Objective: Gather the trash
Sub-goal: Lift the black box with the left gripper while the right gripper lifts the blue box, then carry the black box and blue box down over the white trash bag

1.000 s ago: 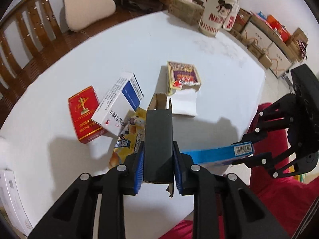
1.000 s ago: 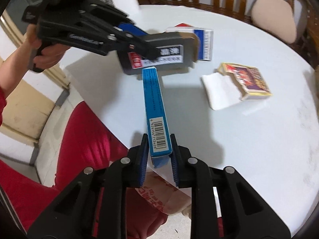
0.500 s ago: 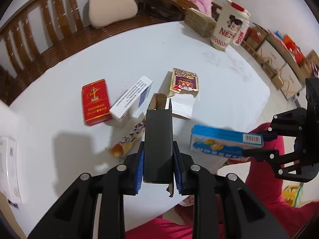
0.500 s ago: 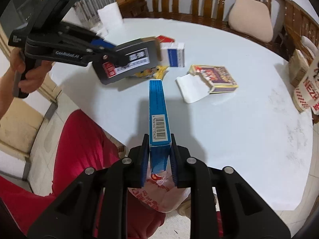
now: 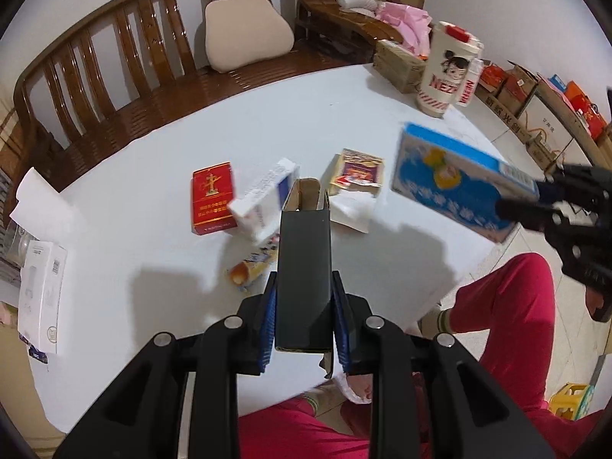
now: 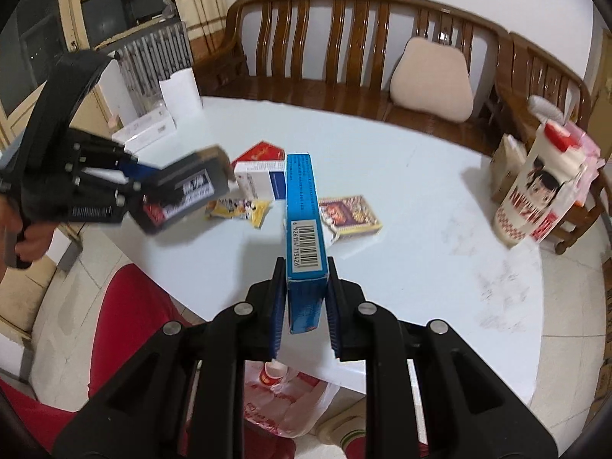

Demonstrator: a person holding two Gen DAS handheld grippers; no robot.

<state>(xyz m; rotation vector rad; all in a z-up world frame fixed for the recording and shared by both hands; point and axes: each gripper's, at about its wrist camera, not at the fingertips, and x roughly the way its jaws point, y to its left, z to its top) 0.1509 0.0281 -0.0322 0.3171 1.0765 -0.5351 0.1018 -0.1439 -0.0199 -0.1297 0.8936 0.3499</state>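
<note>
Left gripper (image 5: 304,311) clamped on a dark grey carton (image 5: 304,267), held by its lower end with the open flap end pointing away, above the near edge of the white table (image 5: 153,267). Right gripper (image 6: 306,298) closed on a blue box (image 6: 304,222), pinched across its narrow faces near the barcode end, so the long body juts forward over the same near edge. Both cartons lifted clear of the tabletop, probably for carrying down to the red-printed plastic bag (image 6: 283,401) lying on the floor below the near edge, just beside the person's red trousers (image 6: 126,306).

Still lying on the table, about its middle: a red cigarette pack (image 5: 212,199), a white and blue box (image 5: 264,201) tilted just beside it, a yellow snack wrapper (image 5: 250,267) nearer the edge, and a purple and yellow box (image 5: 357,172) with a sheet of white paper (image 5: 350,208) touching it. Those 5 likely remain to collect. At the far right edge, a tall printed tub (image 5: 445,70), likely not trash. Grips placed low on each carton, presumably for a simple drop into the bag.
</note>
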